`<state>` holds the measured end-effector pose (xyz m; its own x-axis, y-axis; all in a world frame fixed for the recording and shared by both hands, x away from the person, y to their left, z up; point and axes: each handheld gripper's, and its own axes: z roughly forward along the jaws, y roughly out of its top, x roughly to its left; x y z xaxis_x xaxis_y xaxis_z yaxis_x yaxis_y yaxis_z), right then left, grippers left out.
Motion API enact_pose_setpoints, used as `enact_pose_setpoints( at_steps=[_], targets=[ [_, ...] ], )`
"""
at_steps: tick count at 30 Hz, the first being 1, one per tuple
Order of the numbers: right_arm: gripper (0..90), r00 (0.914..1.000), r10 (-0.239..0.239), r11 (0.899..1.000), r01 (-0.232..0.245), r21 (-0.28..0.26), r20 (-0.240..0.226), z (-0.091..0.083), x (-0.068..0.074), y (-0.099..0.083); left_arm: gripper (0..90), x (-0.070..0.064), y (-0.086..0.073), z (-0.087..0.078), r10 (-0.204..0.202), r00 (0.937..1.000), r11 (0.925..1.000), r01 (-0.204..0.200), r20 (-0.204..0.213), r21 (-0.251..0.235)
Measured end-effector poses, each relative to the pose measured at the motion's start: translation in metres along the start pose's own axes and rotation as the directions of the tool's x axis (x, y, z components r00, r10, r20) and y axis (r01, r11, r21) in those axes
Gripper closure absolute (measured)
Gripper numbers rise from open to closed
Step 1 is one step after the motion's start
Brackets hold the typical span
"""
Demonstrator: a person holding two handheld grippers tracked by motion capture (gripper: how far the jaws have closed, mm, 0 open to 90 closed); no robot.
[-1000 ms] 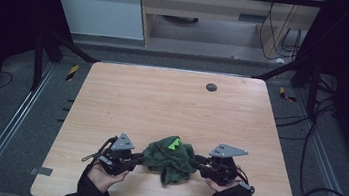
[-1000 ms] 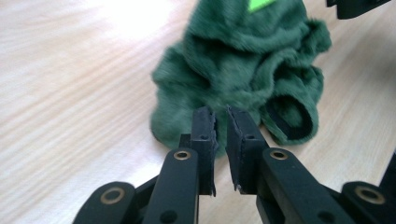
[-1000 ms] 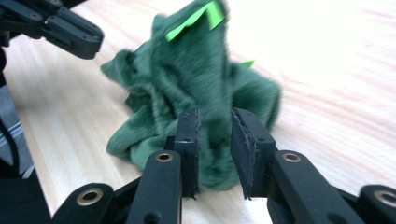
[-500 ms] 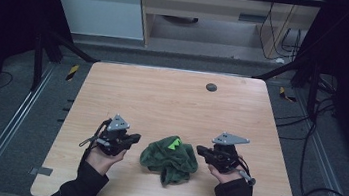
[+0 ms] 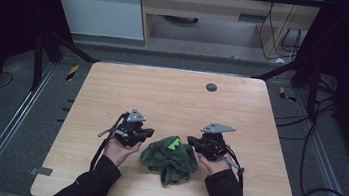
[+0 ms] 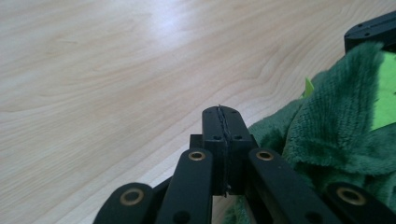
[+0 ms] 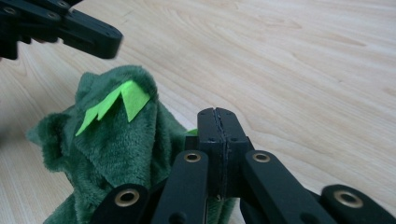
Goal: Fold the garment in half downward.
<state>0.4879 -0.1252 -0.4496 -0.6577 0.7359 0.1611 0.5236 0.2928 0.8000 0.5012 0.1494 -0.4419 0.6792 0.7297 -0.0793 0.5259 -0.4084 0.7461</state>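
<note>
On the pale wooden table (image 5: 173, 93), ringed by grey floor and dark frame, a crumpled green plush cloth (image 5: 170, 159) lies between the left gripper (image 5: 144, 133) and right gripper (image 5: 192, 141), both clenched empty.

— What is lying beside the right gripper (image 7: 218, 116)?

— A crumpled dark green plush cloth (image 7: 112, 149), bearing bright green pointed patches (image 7: 122, 100), is sitting just left of the jaws, which are pressing together with nothing between them.

— And beyond the cloth?

— Another black gripper (image 7: 70, 28) is hanging above the cloth's far edge, while the pale wooden table (image 7: 303, 70) is stretching away to the cloth's right.
</note>
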Motion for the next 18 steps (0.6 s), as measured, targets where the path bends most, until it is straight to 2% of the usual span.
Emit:
enact_pose_setpoints(
  at_steps=[6, 7, 9, 18],
  targets=[
    [89.7, 0.9997, -0.001, 1.000, 0.001, 0.009, -0.025, 0.002, 0.005, -0.003, 89.9, -0.010, -0.003, 0.004, 0.025, 0.9982, 0.9996, -0.026, 0.054, 0.007],
    [89.7, 0.9996, -0.005, 1.000, 0.006, 0.014, -0.030, 0.003, 0.006, -0.003, 89.9, -0.012, -0.003, 0.004, 0.038, 0.9979, 0.9992, -0.039, 0.052, 0.007],
    [89.5, 0.9986, -0.023, 0.999, 0.024, 0.021, -0.046, 0.003, 0.011, -0.004, 89.9, -0.015, -0.003, 0.002, 0.039, 0.9971, 0.9992, -0.039, 0.066, 0.004],
    [88.9, 0.9958, -0.042, 0.999, 0.044, 0.024, -0.082, 0.000, 0.021, -0.005, 89.9, -0.030, -0.010, -0.012, 0.072, 0.9910, 0.9974, -0.072, 0.113, -0.002]
  ],
)
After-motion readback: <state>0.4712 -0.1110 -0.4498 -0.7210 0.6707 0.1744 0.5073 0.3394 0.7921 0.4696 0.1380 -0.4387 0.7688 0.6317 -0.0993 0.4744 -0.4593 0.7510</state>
